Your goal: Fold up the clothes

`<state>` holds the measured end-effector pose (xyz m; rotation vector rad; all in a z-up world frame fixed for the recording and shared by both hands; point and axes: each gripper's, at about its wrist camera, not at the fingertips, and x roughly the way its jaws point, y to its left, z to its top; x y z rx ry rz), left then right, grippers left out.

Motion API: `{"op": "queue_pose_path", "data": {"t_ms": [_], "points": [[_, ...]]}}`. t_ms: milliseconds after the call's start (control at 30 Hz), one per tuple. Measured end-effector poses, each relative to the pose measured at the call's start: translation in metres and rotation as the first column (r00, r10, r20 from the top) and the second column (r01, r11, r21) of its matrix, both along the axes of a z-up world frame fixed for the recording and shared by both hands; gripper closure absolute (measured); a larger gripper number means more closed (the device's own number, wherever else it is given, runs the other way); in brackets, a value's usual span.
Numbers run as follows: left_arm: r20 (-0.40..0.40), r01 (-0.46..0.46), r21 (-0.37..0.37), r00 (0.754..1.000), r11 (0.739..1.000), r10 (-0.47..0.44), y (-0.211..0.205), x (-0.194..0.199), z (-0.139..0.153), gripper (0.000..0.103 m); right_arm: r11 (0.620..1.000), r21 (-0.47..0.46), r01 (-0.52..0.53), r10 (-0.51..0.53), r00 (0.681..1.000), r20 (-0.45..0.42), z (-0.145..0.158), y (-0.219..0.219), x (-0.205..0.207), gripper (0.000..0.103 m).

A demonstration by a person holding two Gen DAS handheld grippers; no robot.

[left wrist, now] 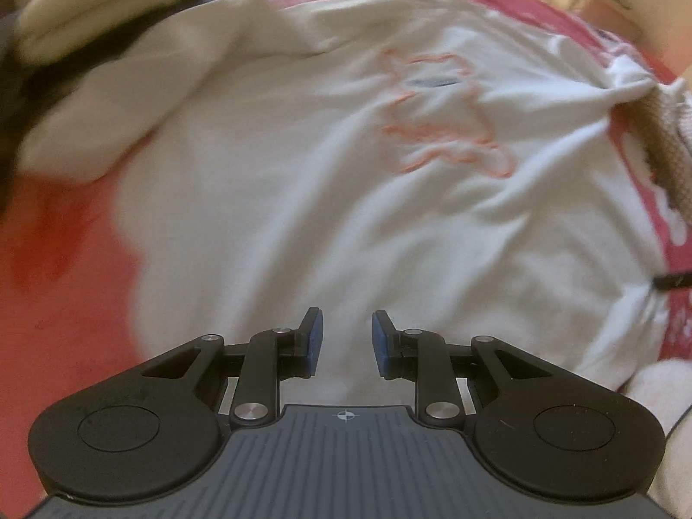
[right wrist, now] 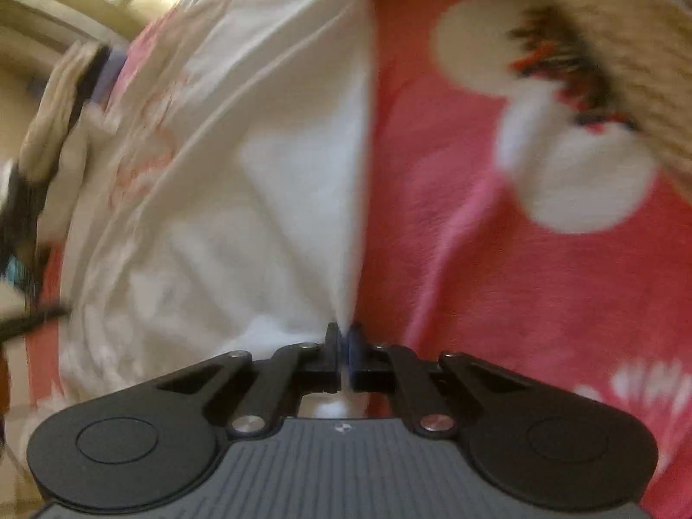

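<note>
White T-shirt (left wrist: 302, 164) lies spread on a pink blanket (left wrist: 56, 302) with white blotch patterns; whether a bed or a worktop lies beneath cannot be told. Shirt front faces up, showing an orange outline print (left wrist: 441, 116) with a small dark mark inside it. Both views blurred; no lettering on the print or the blanket can be read. White marks at the blanket's lower right in the right wrist view may be writing, illegible.

Left gripper (left wrist: 347, 341): jaws apart, nothing between them, poised over the shirt's near part. Judged as ready to take a second hold.

Right gripper (right wrist: 344, 346): jaws together, clamped on a pinch of the shirt's edge. Cloth fans out from the pinch in taut creases, so that edge is probably lifted or pulled, likely to carry it across for a fold.

Surroundings: cream and black clothes (left wrist: 86, 34) bunched at the shirt's far left; a tan knitted garment (right wrist: 605, 43) with a red-and-black pattern lies on the blanket to the right, near the shirt but not clearly touching it.

Judgement: fold at an early stage; shirt mostly flat, wrinkled.
</note>
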<state>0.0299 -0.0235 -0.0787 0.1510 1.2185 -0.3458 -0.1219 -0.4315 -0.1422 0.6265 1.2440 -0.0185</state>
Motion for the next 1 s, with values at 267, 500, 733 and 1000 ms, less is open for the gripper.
{"op": "queue_pose_path", "data": {"t_ms": [267,500,733,1000], "points": [[-0.187,-0.128,-0.049,0.975,0.991,0.117,0.075,-0.014,-0.018,0.076,0.989,0.122,0.086,-0.075,0.993,-0.090,-0.015,0.001,-0.020,0.058],[-0.211,-0.115,-0.053,0.972,0.992,0.101,0.075,-0.018,-0.041,0.076,1.000,0.030,-0.007,0.012,0.988,-0.154,-0.018,0.037,-0.026,0.097],[-0.191,-0.017,-0.003,0.981,1.000,0.016,0.065,-0.027,-0.041,0.076,0.999,-0.038,-0.033,0.022,0.962,-0.271,-0.018,0.032,-0.039,0.098],[-0.070,0.065,0.090,0.996,0.994,-0.059,0.066,-0.032,-0.007,0.076,0.972,-0.199,-0.127,0.066,0.955,-0.290,0.025,0.024,-0.020,0.084]]}}
